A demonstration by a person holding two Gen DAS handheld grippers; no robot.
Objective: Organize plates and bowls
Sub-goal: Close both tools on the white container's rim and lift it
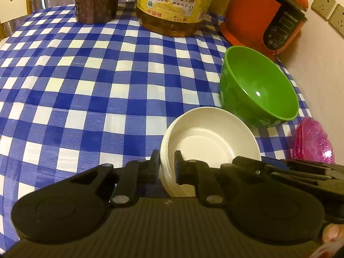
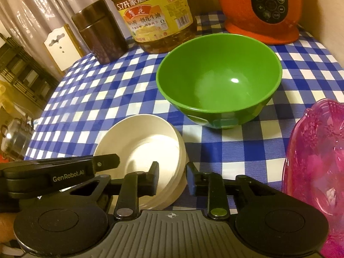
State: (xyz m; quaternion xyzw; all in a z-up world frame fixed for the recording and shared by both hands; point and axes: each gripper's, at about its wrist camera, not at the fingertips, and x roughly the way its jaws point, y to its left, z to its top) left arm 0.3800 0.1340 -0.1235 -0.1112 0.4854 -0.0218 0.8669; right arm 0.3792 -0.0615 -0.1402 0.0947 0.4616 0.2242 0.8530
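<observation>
A stack of white shallow plates [image 1: 210,142] sits on the blue-checked tablecloth [image 1: 86,86], close in front of both grippers. My left gripper [image 1: 167,168] is shut on the stack's left rim, one finger inside and one outside. In the right wrist view the same white stack [image 2: 137,142] has its right rim between the fingers of my right gripper [image 2: 173,177], whose pads press on it. The left gripper [image 2: 107,162] reaches in from the left onto the opposite rim. An empty green bowl [image 2: 219,81] stands upright just beyond the stack, also visible as the green bowl [image 1: 258,90].
A pink translucent dish [image 2: 316,163] lies at the right. At the back stand a big oil jug [image 2: 154,21], a dark canister [image 2: 101,32] and an orange rice cooker [image 2: 264,10]. A wall [image 1: 322,75] borders the right; the table edge [image 2: 38,116] falls away left.
</observation>
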